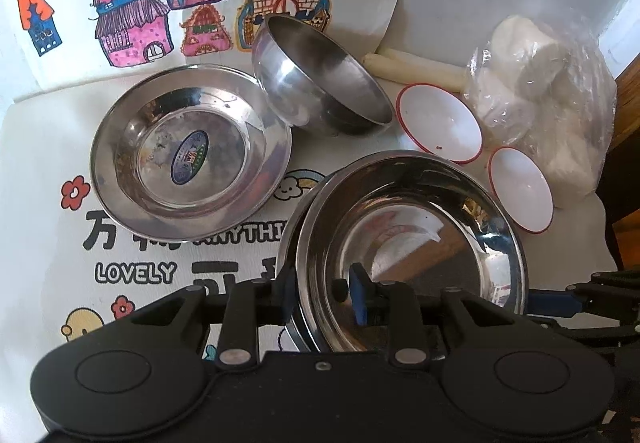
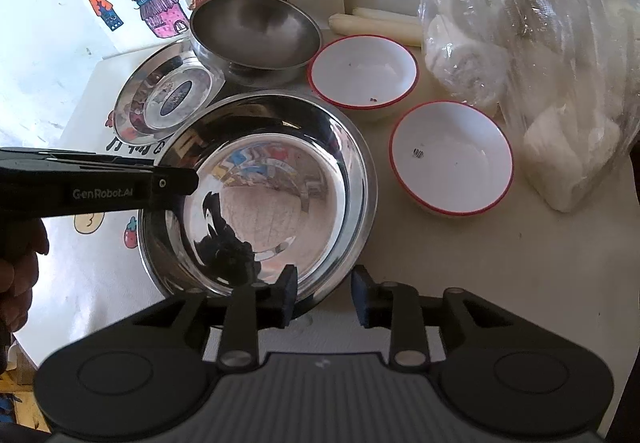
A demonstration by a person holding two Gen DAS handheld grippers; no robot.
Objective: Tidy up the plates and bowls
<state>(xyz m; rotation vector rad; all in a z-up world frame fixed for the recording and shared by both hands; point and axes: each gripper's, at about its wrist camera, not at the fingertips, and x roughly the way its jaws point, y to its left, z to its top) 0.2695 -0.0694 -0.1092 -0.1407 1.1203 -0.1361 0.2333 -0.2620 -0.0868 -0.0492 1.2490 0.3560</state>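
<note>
Crumbs in white bowl (image 2: 363, 73)

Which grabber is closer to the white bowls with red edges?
Right. The right gripper sits at the big metal plate's near edge, on the side facing the white bowls. The left gripper straddles the plate's opposite rim, farther away.

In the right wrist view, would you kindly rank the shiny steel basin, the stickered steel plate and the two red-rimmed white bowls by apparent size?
1. Shiny steel basin, though nearest the camera.
2. Stickered steel plate, partly hidden.
3. Two red-rimmed white bowls: look alike, unranked.
</note>
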